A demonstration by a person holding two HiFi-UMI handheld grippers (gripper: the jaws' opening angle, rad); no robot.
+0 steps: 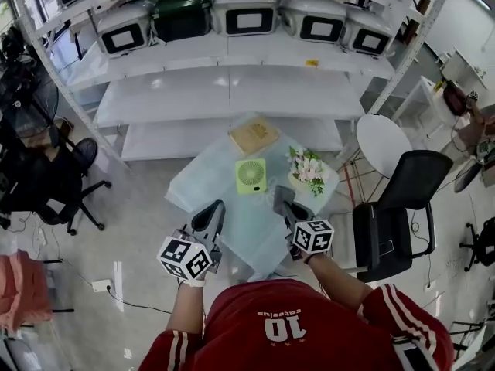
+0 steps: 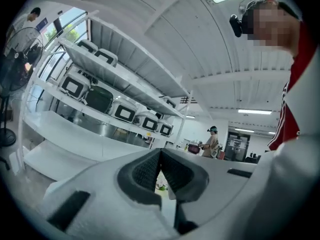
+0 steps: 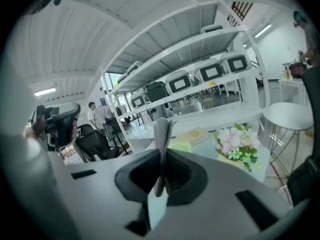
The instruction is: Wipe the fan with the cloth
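Observation:
A small lime-green square fan [image 1: 250, 175] lies flat near the middle of the pale blue table [image 1: 195, 185]. In the right gripper view the fan [image 3: 183, 146] shows just past the jaws. My right gripper [image 1: 283, 202] hovers over the table's near edge, right of the fan and short of it. It is shut on a grey cloth [image 3: 161, 131] that sticks up between the jaws. My left gripper [image 1: 216, 209] hangs over the near edge left of the fan. Its jaws [image 2: 160, 156] meet at the tips with nothing between them.
A tan book [image 1: 254, 136] lies behind the fan and a pot of pink and white flowers [image 1: 307, 169] stands to its right. White shelves [image 1: 232, 91] with appliances rise behind the table. A black office chair [image 1: 398, 215] and a round white table [image 1: 383, 141] stand at the right.

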